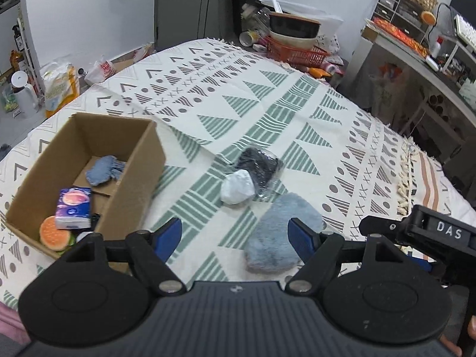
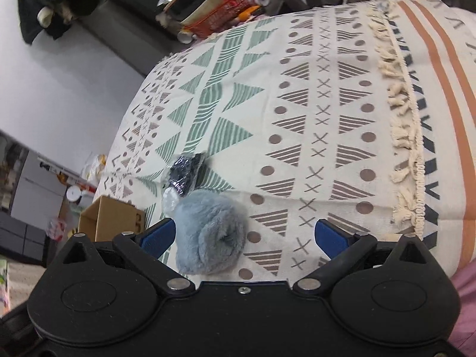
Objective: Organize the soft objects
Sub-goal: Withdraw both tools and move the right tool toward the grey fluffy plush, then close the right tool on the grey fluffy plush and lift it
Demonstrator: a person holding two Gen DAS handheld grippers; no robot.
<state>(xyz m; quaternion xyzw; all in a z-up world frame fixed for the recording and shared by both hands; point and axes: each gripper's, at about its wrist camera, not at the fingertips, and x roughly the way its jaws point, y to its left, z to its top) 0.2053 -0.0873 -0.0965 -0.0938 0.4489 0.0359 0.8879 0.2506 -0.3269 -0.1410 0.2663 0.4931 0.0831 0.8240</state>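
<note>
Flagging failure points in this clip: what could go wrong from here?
1. The fluffy blue item lies off-centre near the right tool's left finger, so closing may only pinch its edge.
2. The white pouch overlaps the black bagged item; grabbing one may drag the other.
3. The cardboard box corner already looks crowded.
</note>
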